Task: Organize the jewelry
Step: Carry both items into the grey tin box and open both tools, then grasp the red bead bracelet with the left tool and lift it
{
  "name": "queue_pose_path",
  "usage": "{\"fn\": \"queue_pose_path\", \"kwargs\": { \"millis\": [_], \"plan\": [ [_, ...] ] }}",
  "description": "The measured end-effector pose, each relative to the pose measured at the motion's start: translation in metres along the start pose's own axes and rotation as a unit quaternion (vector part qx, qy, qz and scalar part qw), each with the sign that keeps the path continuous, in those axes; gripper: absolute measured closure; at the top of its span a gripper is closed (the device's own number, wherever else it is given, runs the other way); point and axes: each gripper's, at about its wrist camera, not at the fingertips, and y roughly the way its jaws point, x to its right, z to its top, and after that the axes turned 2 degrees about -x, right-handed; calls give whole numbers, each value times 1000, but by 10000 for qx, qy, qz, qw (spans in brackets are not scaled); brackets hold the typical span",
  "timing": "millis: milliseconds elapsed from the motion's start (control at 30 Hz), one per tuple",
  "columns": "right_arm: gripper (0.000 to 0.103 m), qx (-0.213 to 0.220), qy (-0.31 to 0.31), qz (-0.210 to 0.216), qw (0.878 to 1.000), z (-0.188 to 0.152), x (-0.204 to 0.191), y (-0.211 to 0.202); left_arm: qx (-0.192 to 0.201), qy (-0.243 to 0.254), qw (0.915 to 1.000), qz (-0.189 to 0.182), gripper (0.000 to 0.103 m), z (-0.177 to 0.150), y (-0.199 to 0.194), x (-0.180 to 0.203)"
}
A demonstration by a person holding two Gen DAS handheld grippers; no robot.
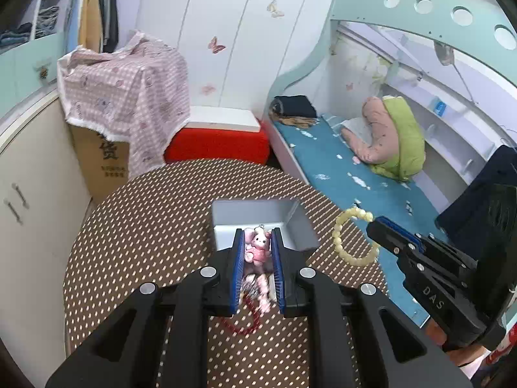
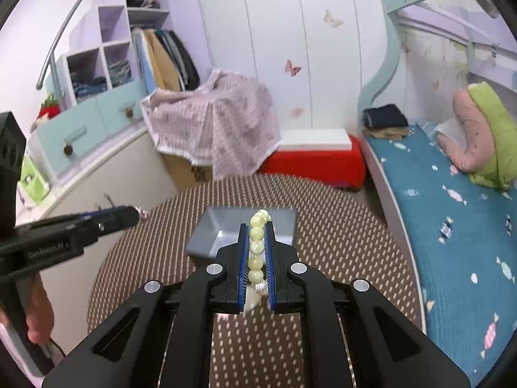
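A round table [image 1: 145, 226] covered in a brown mat with rows of small cream dashes fills the lower half of both views. At its centre sits an open grey box [image 1: 258, 216], square, with smooth slanted plastic walls.

In the left wrist view the left gripper [image 1: 257, 242], black with ribbed blue pads, is closed narrowly on a pink plush bunny charm [image 1: 258, 245] at lower centre, in front of the box; a string of dark red beads [image 1: 248, 320] hangs from it below the pads, with blurred pale pink bits between.

The right gripper [image 2: 257, 229] clamps a bracelet of glossy pale yellow-green round beads [image 2: 257, 245], the beads lined up between its pads at centre frame, over the near edge of the box. From the left wrist view the bracelet [image 1: 352, 239] hangs as an open ring from the gripper's tip, centre right, above the mat
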Motion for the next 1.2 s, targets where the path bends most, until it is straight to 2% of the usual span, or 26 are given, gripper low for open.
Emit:
{"fn": "queue_pose_path", "kwargs": {
  "millis": [100, 233, 433, 567, 600, 633, 667, 700, 733, 767, 967, 1200],
  "plan": [
    [93, 128, 52, 27, 9999, 19, 3, 1, 61, 58, 9999, 56, 88, 12, 3, 3],
    [93, 155, 66, 71, 9998, 39, 5, 11, -78, 89, 9999, -93, 88, 27, 21, 3],
    [93, -183, 129, 181, 9996, 47, 8, 52, -427, 17, 9991, -54, 88, 36, 59, -5],
    [91, -527, 83, 523, 9972, 37, 7, 82, -591, 161, 9980, -122, 86, 36, 78, -6],
    [90, -583, 71, 544, 9968, 34, 7, 85, -630, 159, 9978, -88, 78, 35, 81, -7],
    [87, -685, 62, 446, 9966, 32, 8, 90, -725, 114, 9973, 36, 59, 34, 85, -9],
    [82, -728, 78, 299, 9969, 29, 9, 92, -780, 47, 9967, 197, 52, 32, 89, -13],
    [63, -723, 128, 112, 9972, 25, 12, 92, -749, 31, 9969, 245, 48, 30, 89, -14],
    [34, -646, 198, 26, 9977, 22, 16, 89, -735, 40, 9968, 312, 48, 28, 89, -16],
    [25, -579, 247, -21, 9980, 18, 19, 87, -780, 43, 9962, 395, 48, 25, 91, -18],
    [21, -619, 174, -407, 9971, -3, 27, 73, -937, 22, 9934, 661, 48, 3, 90, -23],
    [19, -649, 207, -521, 9963, -24, 30, 53, -960, 26, 9917, 853, 48, -22, 73, -28]
  ]
}}
